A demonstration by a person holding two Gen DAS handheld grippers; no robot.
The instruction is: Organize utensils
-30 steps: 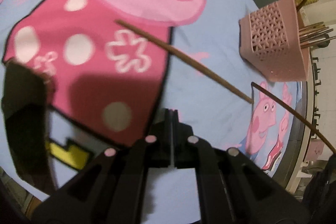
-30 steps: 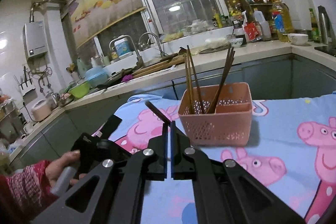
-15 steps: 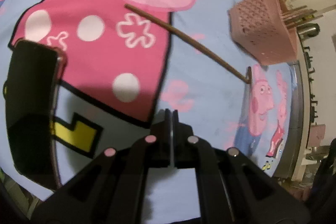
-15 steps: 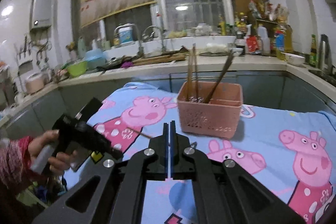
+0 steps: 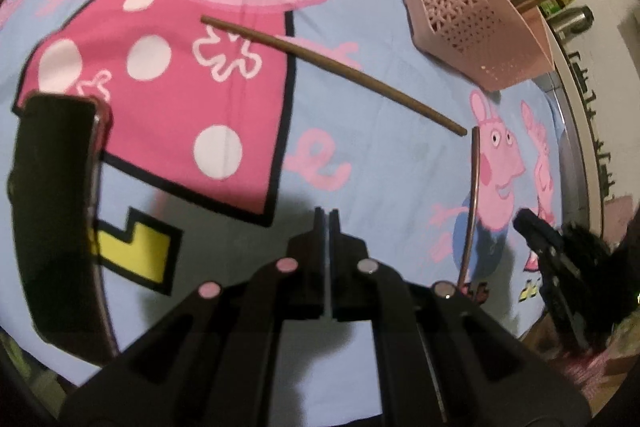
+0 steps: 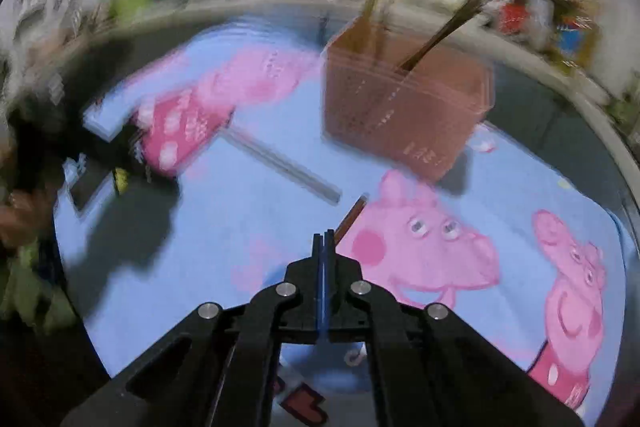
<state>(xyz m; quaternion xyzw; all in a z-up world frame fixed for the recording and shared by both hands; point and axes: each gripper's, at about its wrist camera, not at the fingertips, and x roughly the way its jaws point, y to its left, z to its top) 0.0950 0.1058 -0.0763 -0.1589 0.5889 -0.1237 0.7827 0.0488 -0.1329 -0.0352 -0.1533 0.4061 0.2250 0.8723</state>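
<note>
Chopsticks: two thin brown wooden sticks (image 5: 332,69) (image 5: 470,203) lie loose on the blue cartoon-pig cloth (image 5: 384,163), short of the pink perforated plastic basket (image 5: 480,23). Left gripper (image 5: 327,217) and right gripper (image 6: 323,239) both closed, empty (right view blurred). Risk: closed jaws nudging a stick, rolling it away.

Closed right gripper (image 6: 323,235) above chopstick (image 6: 351,217)
</note>
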